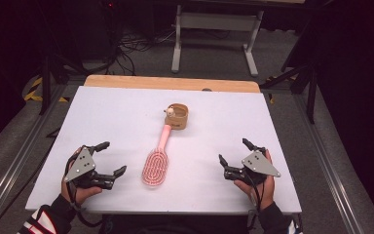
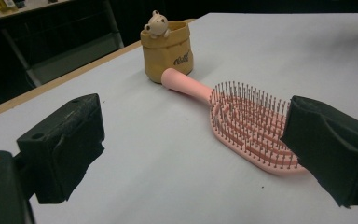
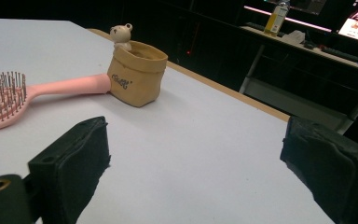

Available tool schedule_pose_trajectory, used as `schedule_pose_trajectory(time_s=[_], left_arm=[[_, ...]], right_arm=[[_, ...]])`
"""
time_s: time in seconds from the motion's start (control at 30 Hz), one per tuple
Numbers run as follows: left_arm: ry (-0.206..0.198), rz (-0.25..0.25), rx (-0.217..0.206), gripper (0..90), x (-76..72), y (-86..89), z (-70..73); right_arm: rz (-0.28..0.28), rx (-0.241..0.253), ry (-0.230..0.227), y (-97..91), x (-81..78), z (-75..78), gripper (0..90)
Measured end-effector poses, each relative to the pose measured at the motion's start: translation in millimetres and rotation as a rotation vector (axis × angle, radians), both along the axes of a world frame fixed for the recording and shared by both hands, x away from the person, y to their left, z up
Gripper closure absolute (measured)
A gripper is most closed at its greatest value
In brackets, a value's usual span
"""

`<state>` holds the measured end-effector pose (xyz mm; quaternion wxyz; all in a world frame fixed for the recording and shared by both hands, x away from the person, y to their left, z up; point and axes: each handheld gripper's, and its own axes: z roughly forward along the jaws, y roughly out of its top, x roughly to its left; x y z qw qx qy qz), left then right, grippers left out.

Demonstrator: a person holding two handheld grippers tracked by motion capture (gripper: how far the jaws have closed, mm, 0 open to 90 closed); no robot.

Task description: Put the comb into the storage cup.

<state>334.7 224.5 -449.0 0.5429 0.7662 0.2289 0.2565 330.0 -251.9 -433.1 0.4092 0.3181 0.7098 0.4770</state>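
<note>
A pink hairbrush lies bristles up in the middle of the white table, its handle end touching a small tan pouch-shaped cup with a bear figure on its rim. Seen from the left gripper view, the hairbrush lies ahead with the cup beyond it. In the right gripper view the cup stands ahead left and the hairbrush runs off to the left. My left gripper rests open at the front left. My right gripper rests open at the front right. Nothing is between either pair of jaws.
A wooden strip runs along the table's far edge. Beyond it stands a grey metal frame on the floor, with cables. Metal rails flank the table on both sides. A bottle stands on a far shelf.
</note>
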Motion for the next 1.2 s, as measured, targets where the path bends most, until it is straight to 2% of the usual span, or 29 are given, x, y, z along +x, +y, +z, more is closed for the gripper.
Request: schedule_pose_trajectory(time_s=[0.1, 0.33, 0.53, 0.6, 0.87, 1.0, 1.2], left_arm=[[-0.006, 0.000, 0.017, 6.3, 0.5, -0.8, -0.6], [-0.002, 0.010, 0.009, 6.6, -2.7, 4.1, -1.5], [-0.001, 0.014, -0.003, 6.8, -1.7, 6.7, -0.8], [0.010, 0.008, -0.006, 6.9, -0.4, 6.3, -1.6], [0.025, 0.007, 0.006, 7.1, 1.3, 4.4, -4.2], [0.033, 0.002, 0.013, 7.1, 1.6, 3.8, -4.6], [0.032, 0.000, 0.006, 7.2, 1.1, 3.6, -4.3]], right_arm=[[0.002, 0.003, 0.004, -1.7, 0.0, -0.1, 8.4], [0.011, 0.035, 0.007, -2.1, 0.8, 3.7, 8.4], [0.019, 0.030, 0.022, 3.3, 3.9, 1.3, 8.7], [0.024, 0.027, 0.024, 5.0, 5.0, 0.5, 9.0], [0.038, 0.021, 0.045, 6.7, 6.5, -1.7, 11.0], [0.038, 0.029, 0.048, 7.7, 6.9, -0.5, 17.9], [0.040, 0.035, 0.053, 10.9, 8.7, 1.1, 34.2]])
